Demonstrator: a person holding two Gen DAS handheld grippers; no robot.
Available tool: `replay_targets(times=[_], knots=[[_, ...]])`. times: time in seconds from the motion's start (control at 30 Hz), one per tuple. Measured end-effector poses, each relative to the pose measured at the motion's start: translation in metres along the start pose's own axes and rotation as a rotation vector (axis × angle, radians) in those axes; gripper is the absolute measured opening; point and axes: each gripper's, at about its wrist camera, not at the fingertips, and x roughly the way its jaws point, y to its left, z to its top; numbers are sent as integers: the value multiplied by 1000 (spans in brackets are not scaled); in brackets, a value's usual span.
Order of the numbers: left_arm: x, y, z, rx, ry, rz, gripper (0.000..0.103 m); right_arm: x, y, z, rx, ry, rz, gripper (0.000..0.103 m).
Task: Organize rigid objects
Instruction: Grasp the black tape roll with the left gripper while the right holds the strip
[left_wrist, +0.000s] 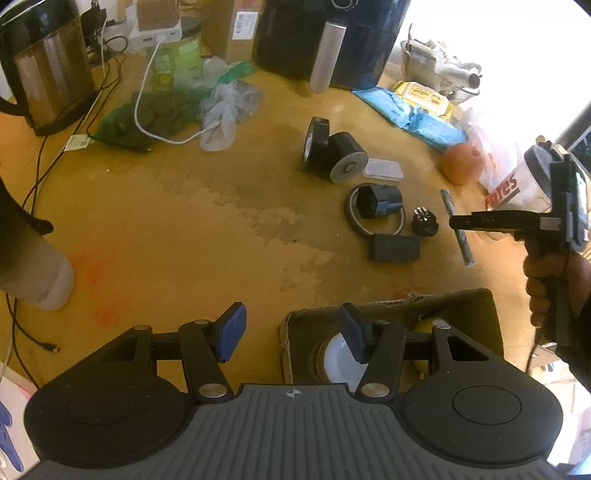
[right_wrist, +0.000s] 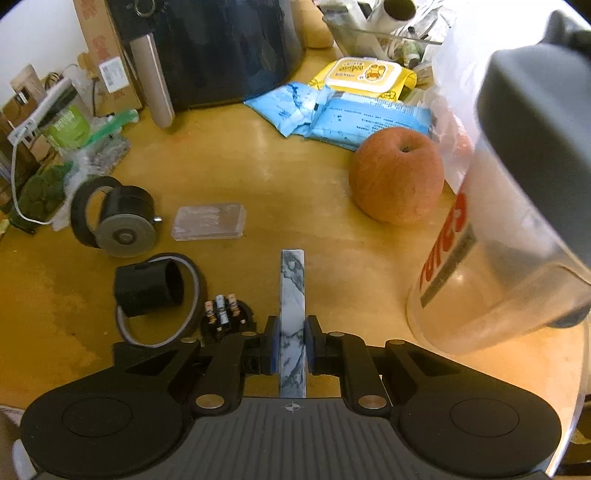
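Marble-patterned bar, one, white with grey veining, is pinched by right gripper; left gripper jaws are spread, holding nothing.

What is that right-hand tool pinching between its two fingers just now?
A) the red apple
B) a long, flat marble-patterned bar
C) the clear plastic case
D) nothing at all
B: the right tool has its blue-padded fingers closed on the long, flat, white-and-grey marble-patterned bar, while the red apple and clear flat plastic case lie apart on the wooden table.
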Motion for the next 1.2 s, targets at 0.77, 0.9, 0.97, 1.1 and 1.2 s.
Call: replay_targets(times=[0.77, 0.9, 0.97, 1.1, 1.2], knots=[[27, -20, 51, 107, -116, 19, 55, -93, -2, -26, 96, -72, 122, 17], [40, -24, 64, 115, -139, 19, 55, -102, -1, -33, 128, -82, 129, 17], [48, -26, 71, 117, -146, 20, 55, -107, -1, -35, 141, -88, 132, 17], [62, -29, 83, 128, -160, 34, 55, -114, -1, -39, 157, -99, 134, 17], [75, -32, 93, 140, -165, 39, 54, -120, -2, -42, 174, -108, 129, 17]])
